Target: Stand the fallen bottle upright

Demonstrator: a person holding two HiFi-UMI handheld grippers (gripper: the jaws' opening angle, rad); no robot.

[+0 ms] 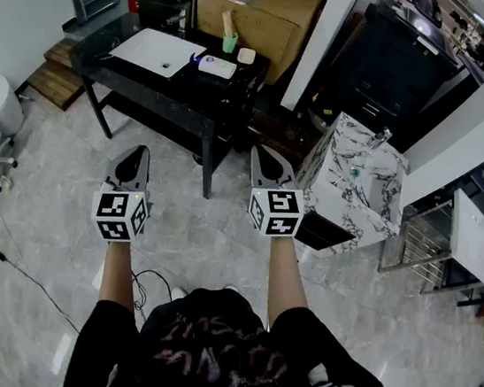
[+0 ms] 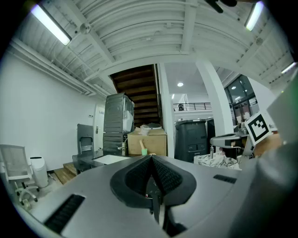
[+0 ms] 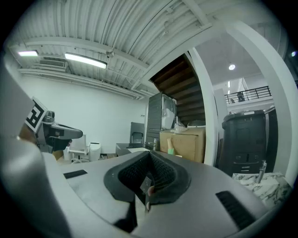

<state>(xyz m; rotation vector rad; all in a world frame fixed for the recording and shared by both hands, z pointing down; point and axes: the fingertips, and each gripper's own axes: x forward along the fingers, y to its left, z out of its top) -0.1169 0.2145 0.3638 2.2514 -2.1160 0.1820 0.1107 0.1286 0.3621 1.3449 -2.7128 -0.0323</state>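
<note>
Approach step, nothing gripped yet. Left tool (image 1: 138,157) and right tool (image 1: 263,160) are both held level over the grey marble-look floor (image 1: 208,246), jaws fully together with nothing between them. Likely target is a small white bottle with a blue end (image 1: 215,66), lying on its side on the black table (image 1: 142,76) near a green cup (image 1: 230,43), well apart from both tools. Next: step up to the table, open one tool, grip the bottle body, tip it onto its base.
</note>
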